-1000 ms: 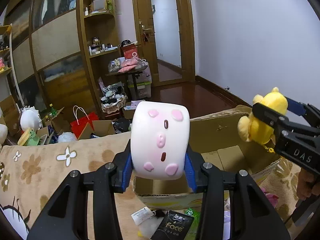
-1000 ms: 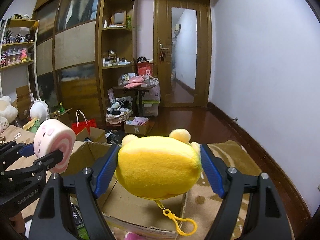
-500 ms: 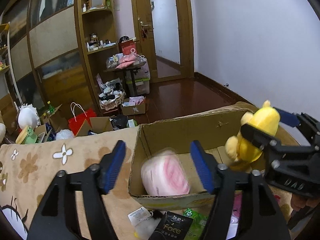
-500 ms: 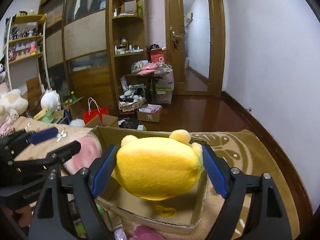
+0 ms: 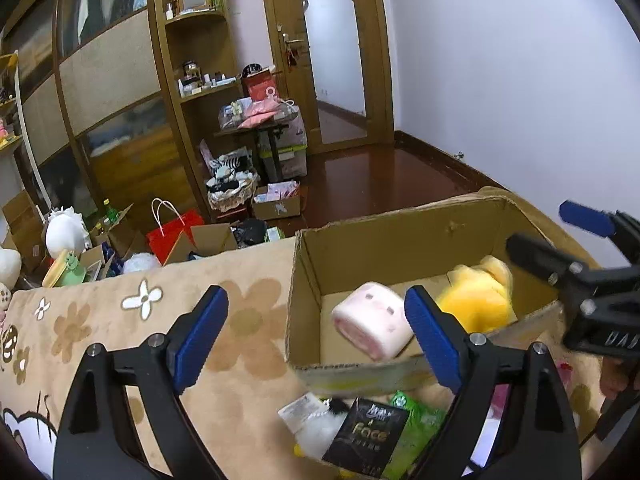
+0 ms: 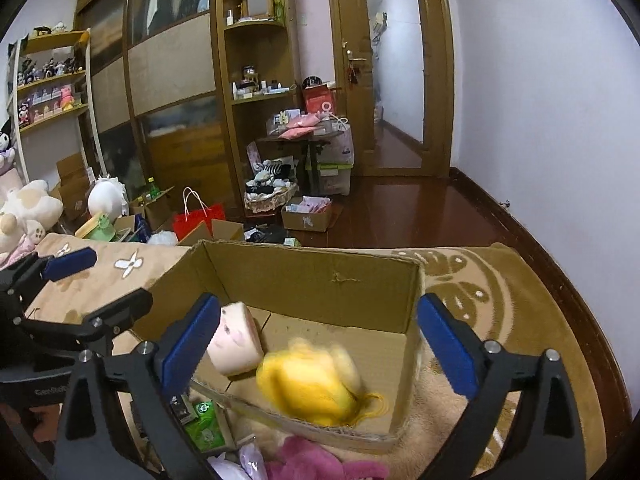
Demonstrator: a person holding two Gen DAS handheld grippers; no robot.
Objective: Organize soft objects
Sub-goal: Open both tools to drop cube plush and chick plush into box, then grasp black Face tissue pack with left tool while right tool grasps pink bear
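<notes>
Both grippers hover over an open cardboard box [image 5: 400,240] that sits on a tan flowered blanket [image 5: 100,320], and both have just let go. The left gripper [image 5: 316,332] has its jaws spread wide and empty; a second ago they pinched a pink roll plush [image 5: 370,320], and half a second ago it was already falling as a blur. Now it rests inside the box near the left wall, at about nine o'clock from the box centre. The right gripper [image 6: 318,340] also shows wide, empty jaws. It held a yellow plush [image 6: 312,388] in both earlier views; now that toy is a motion-blurred shape low in the box near the front wall, at about six o'clock, just beside the pink roll, apparently still dropping or settling. I judge two soft toys are now boxed. Outside the box at the front edge lie a black packet [image 5: 364,436], a green packet [image 6: 206,426] and a magenta plush [image 6: 316,464], the last likely a next candidate. More plush toys [image 6: 24,208] sit far off at nine o'clock.
</notes>
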